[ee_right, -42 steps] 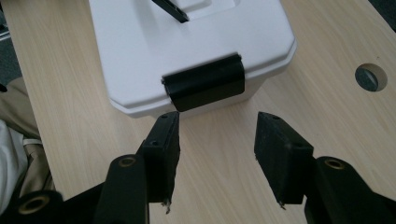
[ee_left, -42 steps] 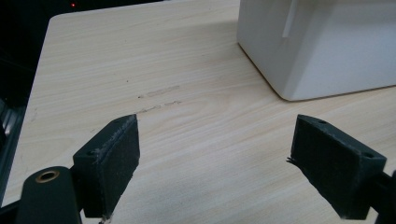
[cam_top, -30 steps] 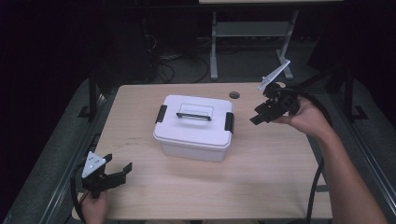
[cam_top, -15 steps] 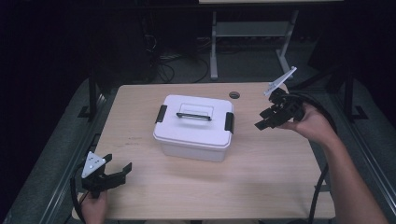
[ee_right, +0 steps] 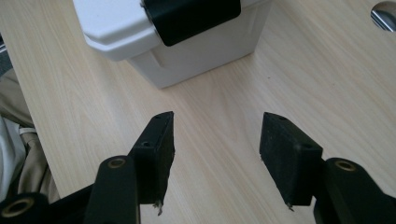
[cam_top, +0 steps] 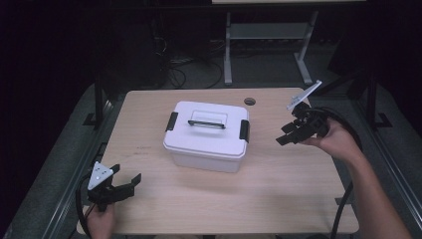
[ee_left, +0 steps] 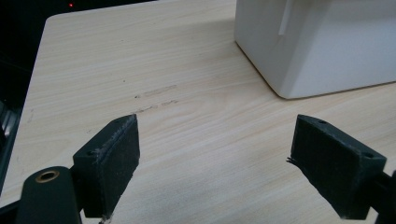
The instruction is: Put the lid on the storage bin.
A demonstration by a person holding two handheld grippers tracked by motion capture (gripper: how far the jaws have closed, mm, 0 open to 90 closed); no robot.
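A white lidded box (cam_top: 207,135) with a black handle (cam_top: 207,123) on top and black latches (cam_top: 244,130) at both ends stands mid-table. My right gripper (cam_top: 284,135) hovers to its right, pointing at the right latch (ee_right: 191,17). Its jaws have just been opening and hold nothing, with bare wood between them (ee_right: 215,135). My left gripper (cam_top: 126,178) rests at the table's front left corner, open and empty. In the left gripper view the box's corner (ee_left: 299,46) lies ahead to the right, beyond the gripper (ee_left: 215,144).
The wooden table (cam_top: 278,189) has a round cable hole (cam_top: 250,101) near its back edge, also seen as the hole (ee_right: 385,15) in the right gripper view. Metal frame legs (cam_top: 228,50) stand behind the table. Rails (cam_top: 69,194) flank both sides.
My right gripper has come down and slid slightly toward the front, beside the box's right end. The left gripper has stayed where it was.
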